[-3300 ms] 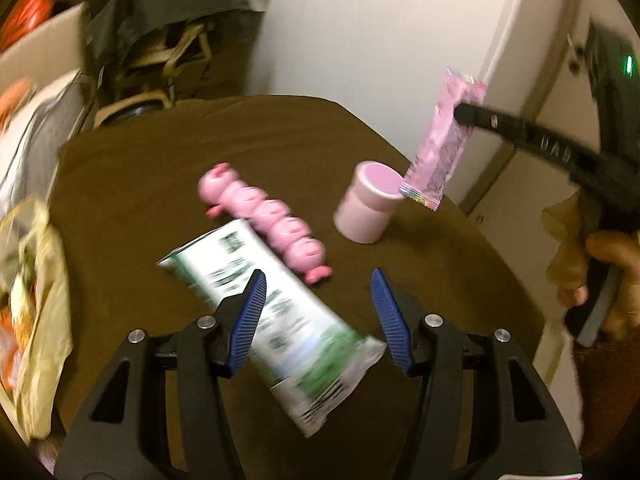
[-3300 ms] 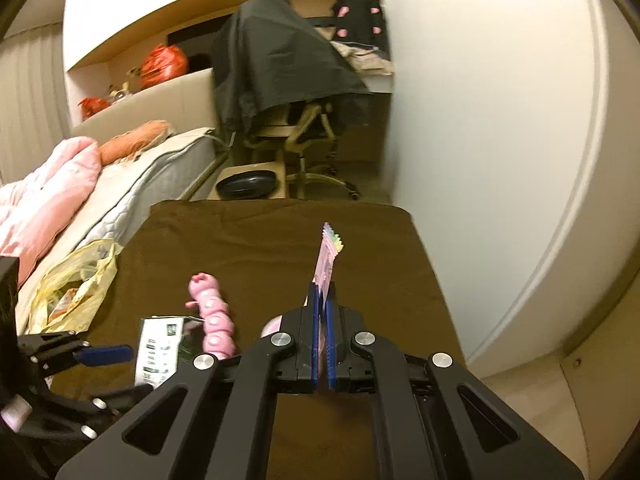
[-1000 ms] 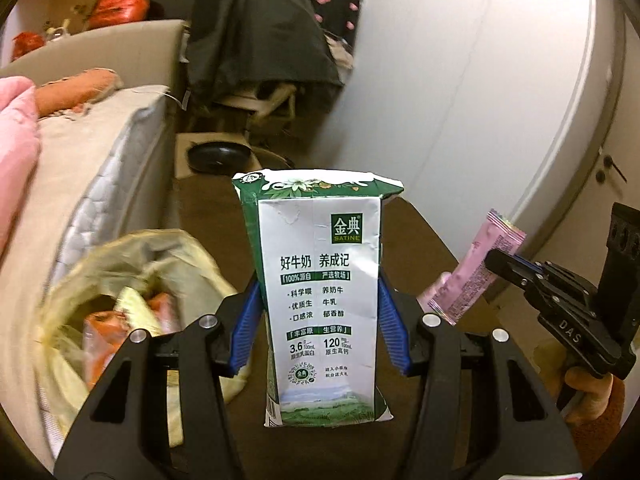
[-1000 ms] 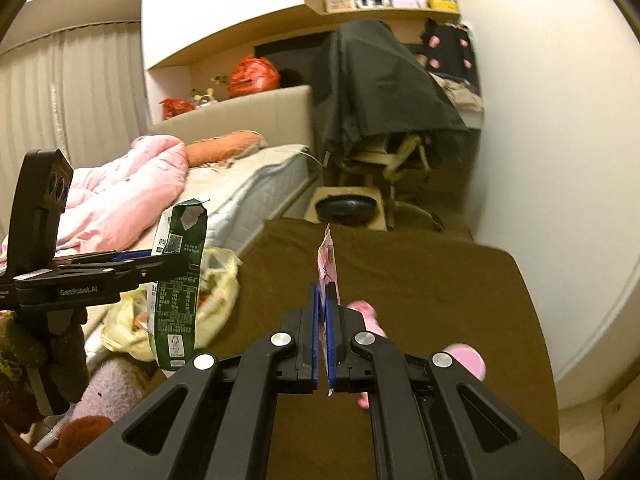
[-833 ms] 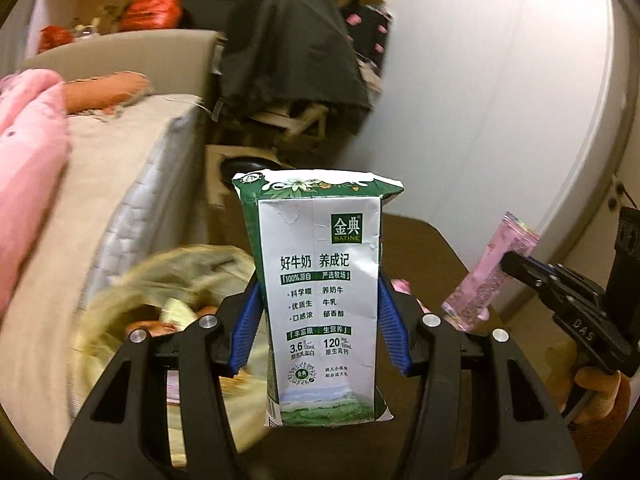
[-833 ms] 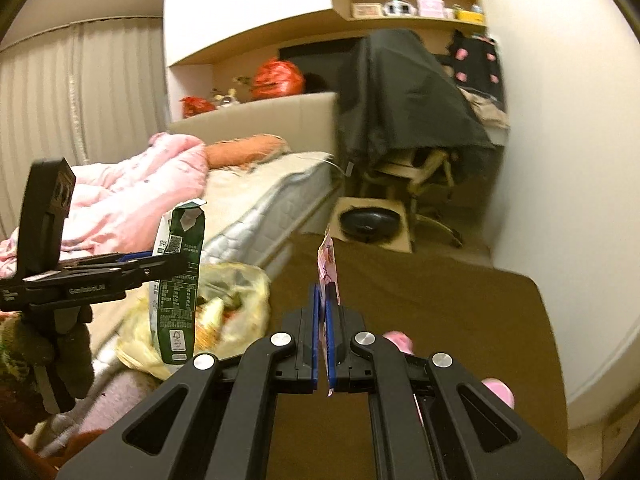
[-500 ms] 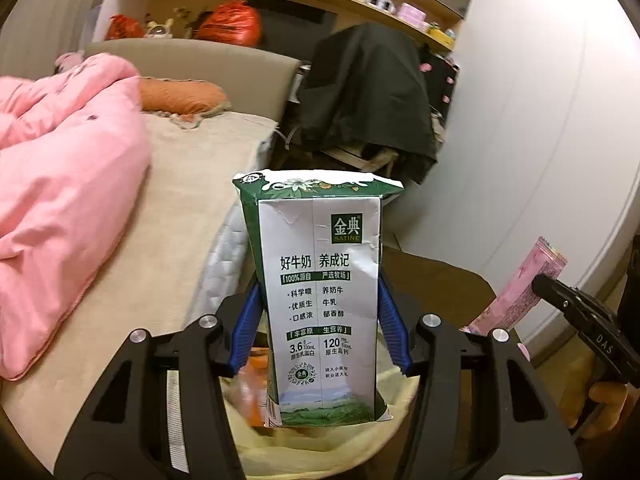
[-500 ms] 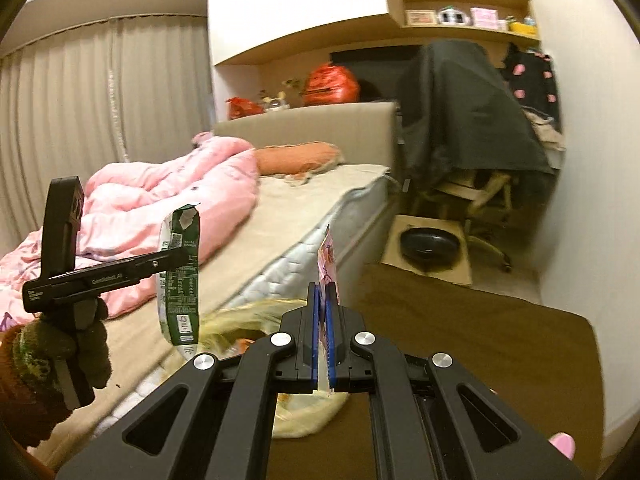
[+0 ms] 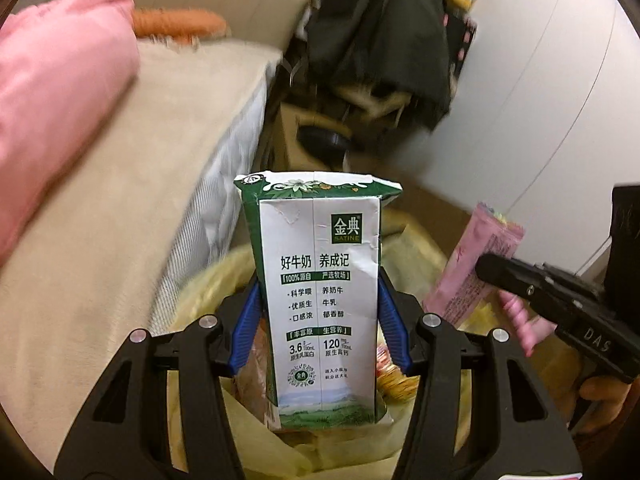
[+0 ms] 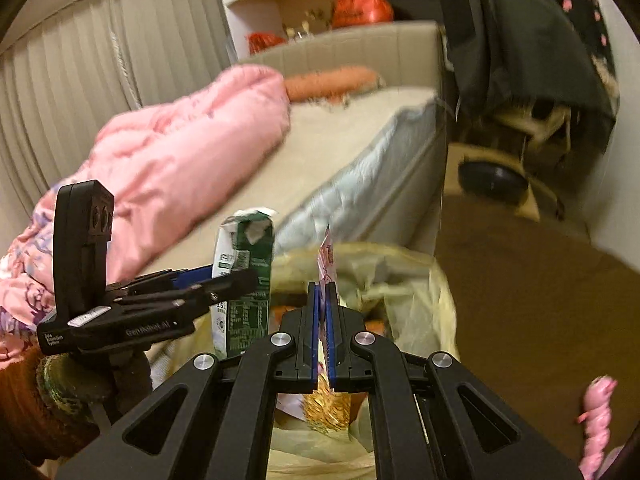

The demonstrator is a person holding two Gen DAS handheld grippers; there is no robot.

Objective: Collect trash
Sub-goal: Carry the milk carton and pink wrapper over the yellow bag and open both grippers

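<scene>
My left gripper point(image 9: 320, 320) is shut on a green and white milk carton point(image 9: 320, 280) and holds it upright over the open yellow trash bag point(image 9: 280, 444). The carton also shows in the right wrist view point(image 10: 244, 280), with the left gripper point(image 10: 236, 280) to its left. My right gripper point(image 10: 323, 300) is shut on a pink wrapper point(image 10: 327, 260), held edge-on above the same bag point(image 10: 420, 280). In the left wrist view the pink wrapper point(image 9: 476, 264) hangs from the right gripper point(image 9: 486, 266) at the right, over the bag.
A bed with a grey mattress point(image 10: 360, 168) and a pink quilt point(image 10: 180, 152) lies to the left. A brown table point(image 10: 520, 300) is at the right with a pink caterpillar toy point(image 10: 596, 412) on it. A chair draped in black cloth point(image 9: 380, 40) stands behind.
Both grippers have swung left from the table toward the bed and dropped lower, so the carton and the wrapper now hang right over the yellow bag's opening.
</scene>
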